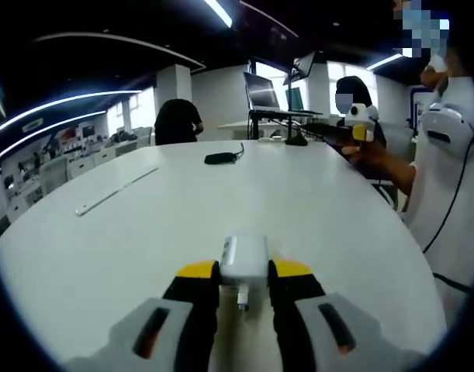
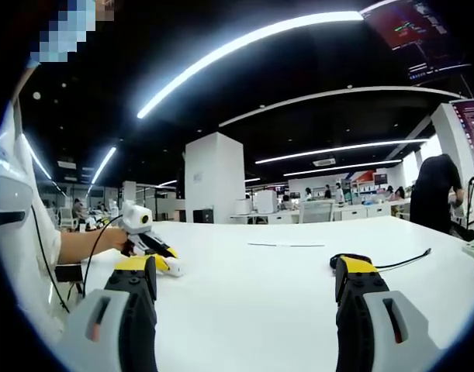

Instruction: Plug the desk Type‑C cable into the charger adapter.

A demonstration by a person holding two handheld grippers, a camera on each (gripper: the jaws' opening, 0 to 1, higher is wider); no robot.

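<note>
White charger adapter, white table, black cable

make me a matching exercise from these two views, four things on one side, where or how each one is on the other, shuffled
Things:
1. charger adapter
2. left gripper
3. right gripper
4. black cable

States or places:
A. jaws wide apart, nothing between them
B. lying far across the white table
C. white block clamped between two jaws
D. jaws closed on a white block

Pairs: 1-C, 2-D, 3-A, 4-B
</note>
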